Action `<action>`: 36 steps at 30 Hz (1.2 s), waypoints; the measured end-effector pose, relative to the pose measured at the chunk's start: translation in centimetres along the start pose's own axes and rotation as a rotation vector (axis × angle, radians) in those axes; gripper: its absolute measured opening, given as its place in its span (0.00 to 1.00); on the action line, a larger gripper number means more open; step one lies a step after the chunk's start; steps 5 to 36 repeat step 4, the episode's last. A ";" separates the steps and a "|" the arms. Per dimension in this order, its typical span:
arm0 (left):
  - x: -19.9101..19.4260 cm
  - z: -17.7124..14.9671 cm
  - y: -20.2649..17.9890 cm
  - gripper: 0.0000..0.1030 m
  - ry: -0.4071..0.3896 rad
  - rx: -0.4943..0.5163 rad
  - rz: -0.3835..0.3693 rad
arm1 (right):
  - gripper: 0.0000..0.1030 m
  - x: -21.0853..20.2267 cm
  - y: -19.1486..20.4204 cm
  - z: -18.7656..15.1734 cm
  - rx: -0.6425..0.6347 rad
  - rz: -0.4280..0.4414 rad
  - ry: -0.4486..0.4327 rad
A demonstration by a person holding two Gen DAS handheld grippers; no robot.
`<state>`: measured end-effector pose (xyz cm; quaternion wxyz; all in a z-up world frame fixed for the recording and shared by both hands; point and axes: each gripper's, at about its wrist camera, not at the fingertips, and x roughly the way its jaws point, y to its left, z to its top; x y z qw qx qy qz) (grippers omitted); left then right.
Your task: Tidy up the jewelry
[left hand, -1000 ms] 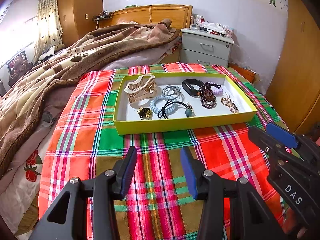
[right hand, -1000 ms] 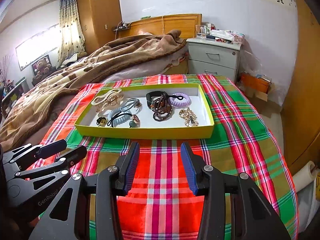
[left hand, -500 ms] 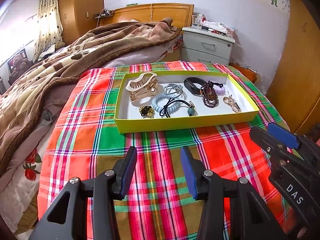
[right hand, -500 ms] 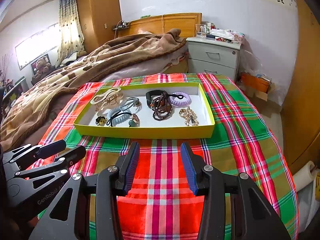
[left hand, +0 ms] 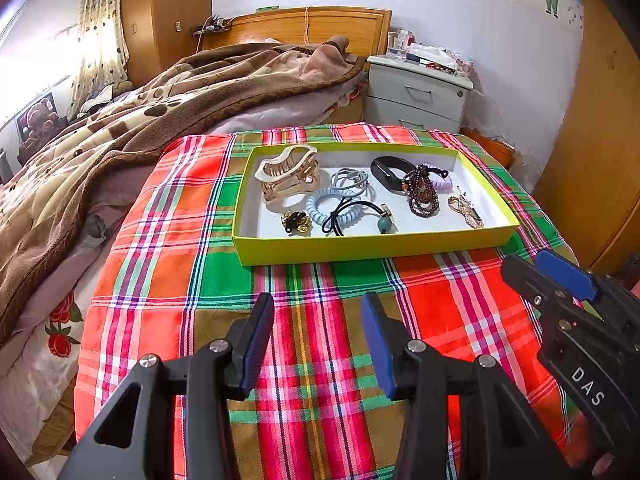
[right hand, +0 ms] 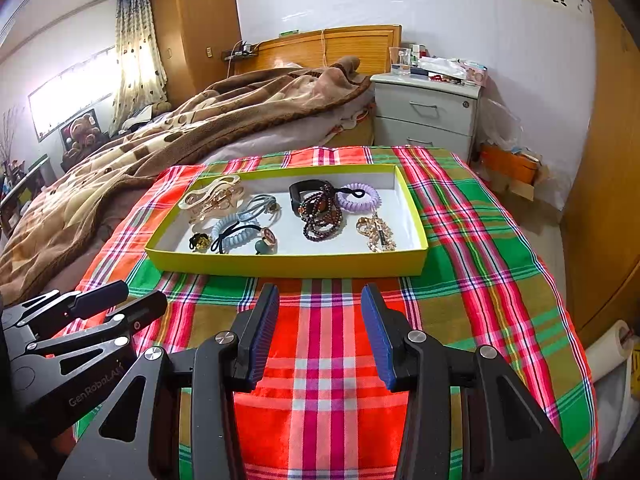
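Note:
A yellow-green tray (left hand: 360, 249) (right hand: 280, 265) lies on the plaid cloth ahead of both grippers. In it are a cream hair claw (left hand: 289, 176) (right hand: 212, 200), a blue coil hair tie (left hand: 326, 210) (right hand: 236, 234), a black band (left hand: 386, 172), a dark bead bracelet (left hand: 420, 196) (right hand: 320, 216), a purple coil tie (right hand: 359, 198) and a gold chain (left hand: 466, 212) (right hand: 376, 232). My left gripper (left hand: 318, 324) is open and empty, short of the tray's near wall. My right gripper (right hand: 319, 322) is open and empty, also short of the tray.
The plaid cloth (left hand: 320, 360) covers the foot of a bed. A brown blanket (left hand: 120, 128) is heaped to the left. A grey nightstand (left hand: 416, 92) stands at the back right. A wooden wardrobe (left hand: 600, 140) lines the right side.
Both grippers have crept a little toward the tray, so it looks slightly larger. Both stay open and empty.

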<state>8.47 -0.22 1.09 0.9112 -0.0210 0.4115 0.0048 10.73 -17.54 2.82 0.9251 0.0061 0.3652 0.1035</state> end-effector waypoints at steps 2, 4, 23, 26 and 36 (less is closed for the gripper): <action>0.1 0.0 0.0 0.46 0.005 0.000 0.001 | 0.42 0.0 -0.1 0.0 0.000 -0.001 0.001; 0.2 0.0 0.0 0.46 0.010 0.003 -0.001 | 0.42 0.1 -0.1 0.0 0.000 -0.001 0.002; 0.2 0.0 0.0 0.46 0.010 0.003 -0.001 | 0.42 0.1 -0.1 0.0 0.000 -0.001 0.002; 0.2 0.0 0.0 0.46 0.010 0.003 -0.001 | 0.42 0.1 -0.1 0.0 0.000 -0.001 0.002; 0.2 0.0 0.0 0.46 0.010 0.003 -0.001 | 0.42 0.1 -0.1 0.0 0.000 -0.001 0.002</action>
